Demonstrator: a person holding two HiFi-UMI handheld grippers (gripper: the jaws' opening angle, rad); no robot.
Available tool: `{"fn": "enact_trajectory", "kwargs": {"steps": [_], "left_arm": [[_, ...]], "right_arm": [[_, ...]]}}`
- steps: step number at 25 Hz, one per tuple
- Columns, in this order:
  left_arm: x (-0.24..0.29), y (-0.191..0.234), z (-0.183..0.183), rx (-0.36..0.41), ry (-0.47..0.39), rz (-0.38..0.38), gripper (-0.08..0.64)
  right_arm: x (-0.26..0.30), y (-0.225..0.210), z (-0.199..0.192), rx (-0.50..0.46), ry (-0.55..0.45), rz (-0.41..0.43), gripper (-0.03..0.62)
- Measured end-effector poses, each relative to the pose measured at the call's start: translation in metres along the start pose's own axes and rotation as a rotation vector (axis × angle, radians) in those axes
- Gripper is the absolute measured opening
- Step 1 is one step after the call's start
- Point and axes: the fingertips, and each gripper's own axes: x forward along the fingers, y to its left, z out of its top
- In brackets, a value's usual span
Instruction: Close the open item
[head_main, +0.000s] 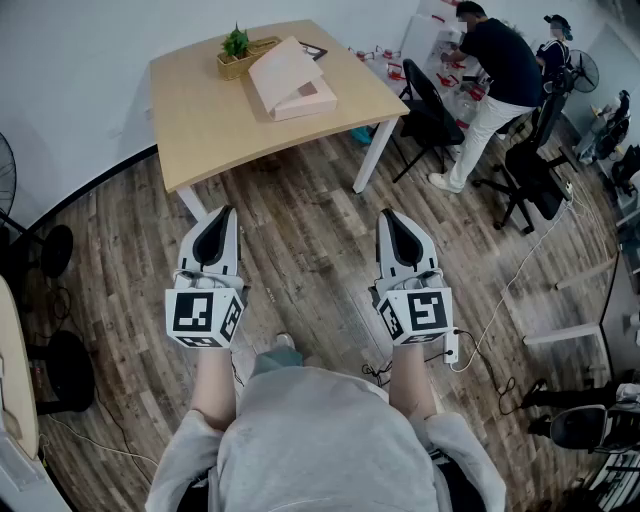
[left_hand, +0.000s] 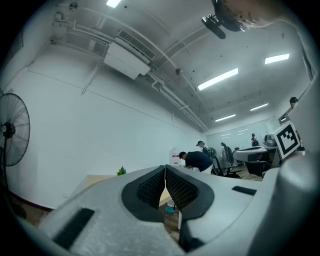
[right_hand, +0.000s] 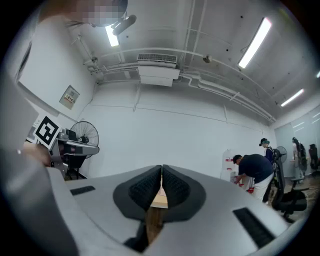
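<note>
Left tool (head_main: 222, 215), right tool (head_main: 390, 215) pressed together, empty. Box (head_main: 290, 80) on worktop (head_main: 200, 130), upper centre, lid apparently raised; careless shove may slide it.

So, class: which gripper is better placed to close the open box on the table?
Left, marginally. The left gripper and right gripper are both shut, empty, well short of the table; the pink box lies slightly nearer the left one's line.
</note>
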Motion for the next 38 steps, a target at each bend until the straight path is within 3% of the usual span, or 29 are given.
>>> {"fn": "enact_trajectory", "kwargs": {"steps": [15,29,38], "left_arm": [[0.018,0.016,-0.003,0.007,0.003,-0.008,0.009],[0.060,0.068,-0.011,0.006,-0.014,-0.044,0.009],[0.095,0.074,-0.020,-0.018,-0.009,-0.072,0.009]], "right_arm": [[0.026,-0.001,-0.004,0.015,-0.005,-0.015,0.014],[0.079,0.012,-0.012,0.056,-0.031,-0.038,0.013],[0.102,-0.006,-0.021,0.051,-0.005,-0.067,0.014]]}}
